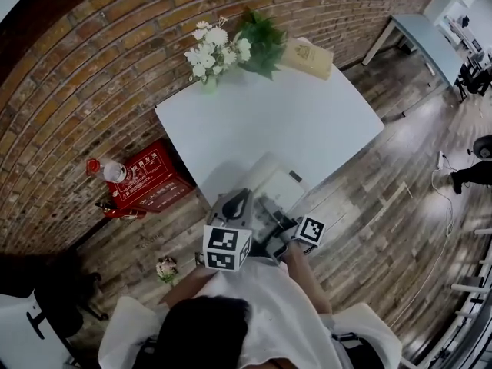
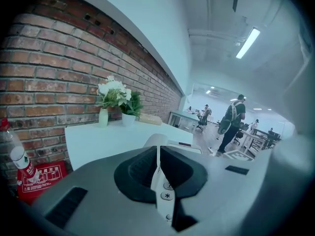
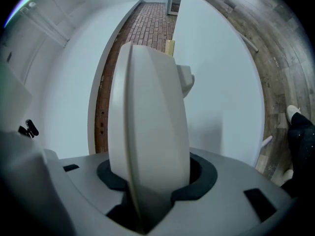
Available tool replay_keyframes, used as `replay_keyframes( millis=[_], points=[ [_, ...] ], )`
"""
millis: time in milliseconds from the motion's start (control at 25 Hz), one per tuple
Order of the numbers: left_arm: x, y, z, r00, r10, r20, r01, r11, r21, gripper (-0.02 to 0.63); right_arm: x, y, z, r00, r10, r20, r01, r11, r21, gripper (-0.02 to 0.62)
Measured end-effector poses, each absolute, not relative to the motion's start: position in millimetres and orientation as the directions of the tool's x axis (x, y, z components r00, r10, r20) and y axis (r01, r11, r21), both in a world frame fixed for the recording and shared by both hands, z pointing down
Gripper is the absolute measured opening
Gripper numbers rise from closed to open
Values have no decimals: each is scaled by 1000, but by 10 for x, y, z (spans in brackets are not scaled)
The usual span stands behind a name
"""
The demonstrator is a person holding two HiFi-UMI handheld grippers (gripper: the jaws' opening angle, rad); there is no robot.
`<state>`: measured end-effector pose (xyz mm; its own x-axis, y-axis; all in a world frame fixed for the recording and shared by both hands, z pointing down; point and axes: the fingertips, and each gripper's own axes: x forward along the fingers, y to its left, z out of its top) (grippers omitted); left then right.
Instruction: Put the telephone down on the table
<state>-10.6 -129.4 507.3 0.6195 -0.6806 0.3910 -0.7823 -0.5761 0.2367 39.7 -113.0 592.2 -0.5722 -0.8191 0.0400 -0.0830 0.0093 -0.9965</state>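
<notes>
Presently both grippers are gripping the telephone (image 1: 269, 177) at the near edge of the white table (image 1: 307, 121), directly in front of the person holding them. The left gripper (image 1: 237, 206) is clamping a thin edge of the telephone (image 2: 158, 144). In the left gripper view its jaws are sitting close together on a narrow white strip carrying round keys, one marked with a star, and the rest of the casing is extending forward from the left gripper (image 2: 160, 173) toward the table (image 2: 98, 141). The right gripper (image 1: 280, 233) is grasping the opposite side. In the right gripper view its jaws are standing well apart around the broad, rounded white body of the telephone (image 3: 147, 107), which is filling the gap of the right gripper (image 3: 150, 181) and rising edge-on out of it, with the table (image 3: 221, 82) lying beyond. In the head view the telephone is lying between the two marker cubes (image 1: 225, 246) and ahead of them, overlapping the table's near edge and casting a shadow on the top. Whether its underside is touching the surface cannot be made out. At the far edge of the table a vase of white flowers (image 1: 211, 52), a green plant (image 1: 261, 41) and a tan box (image 1: 307, 56) are standing well apart from the telephone. On the wooden floor (image 1: 400, 191) to the left of the table, against the brick wall (image 1: 92, 75), a red box (image 1: 150, 179) is sitting with a bottle (image 1: 114, 171) just beside it.
</notes>
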Motion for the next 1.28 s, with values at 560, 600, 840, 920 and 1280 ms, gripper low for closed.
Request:
replay_keyframes(
  millis=[560, 600, 840, 920, 1280],
  points=[
    [449, -1794, 5193, 541, -716, 442, -839, -496, 224, 41, 856, -1627, 6023, -683, -729, 42, -80, 17, -997, 213],
    [490, -1810, 5209, 537, -715, 447, -841, -493, 221, 41, 889, -1656, 6026, -689, -723, 44, -81, 17, -997, 213],
    [667, -2020, 5270, 505, -734, 455, -862, -454, 224, 41, 1124, -1893, 6090, -716, -695, 63, -92, 5, -996, 213],
    [717, -2087, 5303, 492, -739, 460, -870, -437, 228, 41, 1194, -1970, 6132, -726, -684, 74, -97, -4, -995, 213],
    [926, -2347, 5417, 449, -750, 487, -893, -396, 214, 41, 1392, -2270, 6330, -766, -633, 114, -116, -38, -992, 212]
  ],
)
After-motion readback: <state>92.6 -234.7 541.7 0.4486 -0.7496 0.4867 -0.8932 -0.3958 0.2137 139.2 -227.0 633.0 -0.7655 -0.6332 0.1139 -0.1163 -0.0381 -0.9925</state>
